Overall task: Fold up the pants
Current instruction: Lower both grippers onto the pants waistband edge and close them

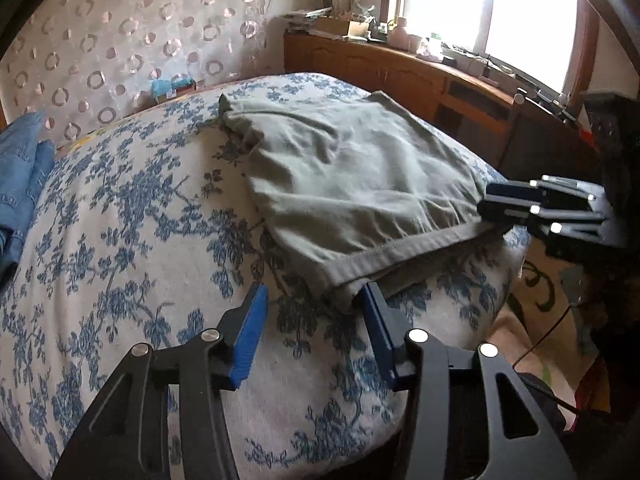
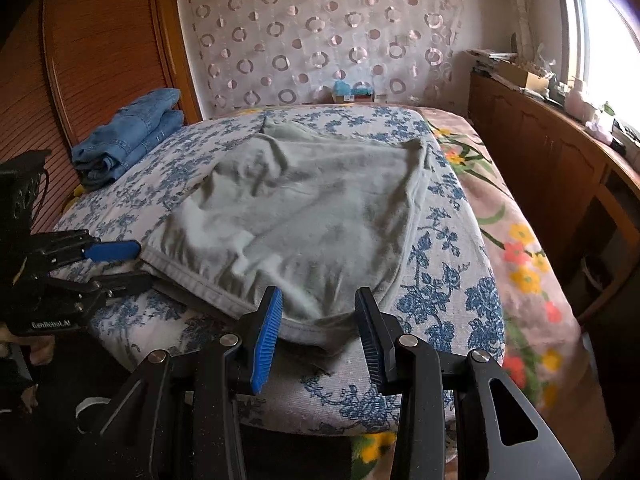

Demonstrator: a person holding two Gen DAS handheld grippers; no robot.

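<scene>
Grey-green pants (image 1: 348,184) lie folded into a rough rectangle on the blue-flowered bed cover (image 1: 120,220); they also show in the right wrist view (image 2: 296,216). My left gripper (image 1: 316,304) is open, its jaws either side of the near left corner of the hem, just short of the cloth. It shows from the side in the right wrist view (image 2: 132,264). My right gripper (image 2: 318,312) is open at the near right corner of the hem, holding nothing. In the left wrist view it (image 1: 486,204) sits at the pants' right edge, seen side-on.
Folded blue jeans (image 2: 128,136) lie at the bed's far left by a wooden slatted panel (image 2: 80,60). A wooden cabinet (image 2: 560,168) with clutter runs along the right under the window. A floral blanket (image 2: 520,260) covers the bed's right side.
</scene>
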